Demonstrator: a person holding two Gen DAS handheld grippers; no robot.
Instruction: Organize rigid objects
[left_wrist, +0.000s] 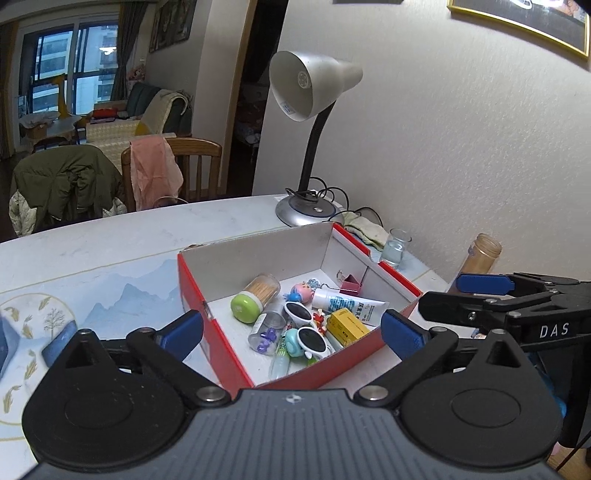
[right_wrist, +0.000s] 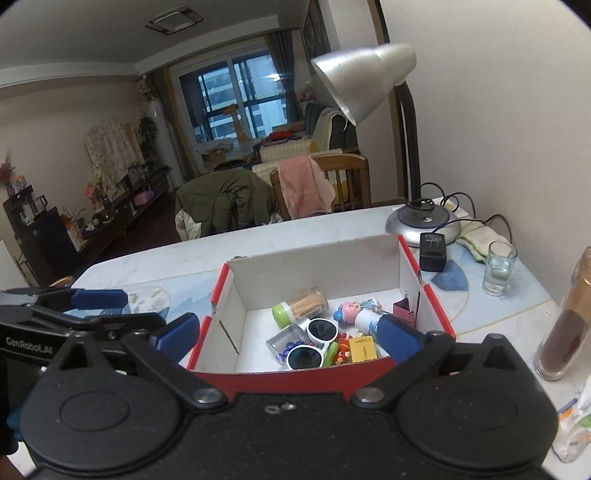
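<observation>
We judge sorting nearly complete: small items fill the red box (right_wrist: 439, 314), while left gripper (left_wrist: 291, 330) and right gripper (right_wrist: 288, 334) hover released, empty.

Red box (right_wrist: 436, 295) with white inside; toothpick jar (right_wrist: 301, 304) has a green lid.

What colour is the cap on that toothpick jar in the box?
Light green; the toothpick jar shows best in the left wrist view.
</observation>
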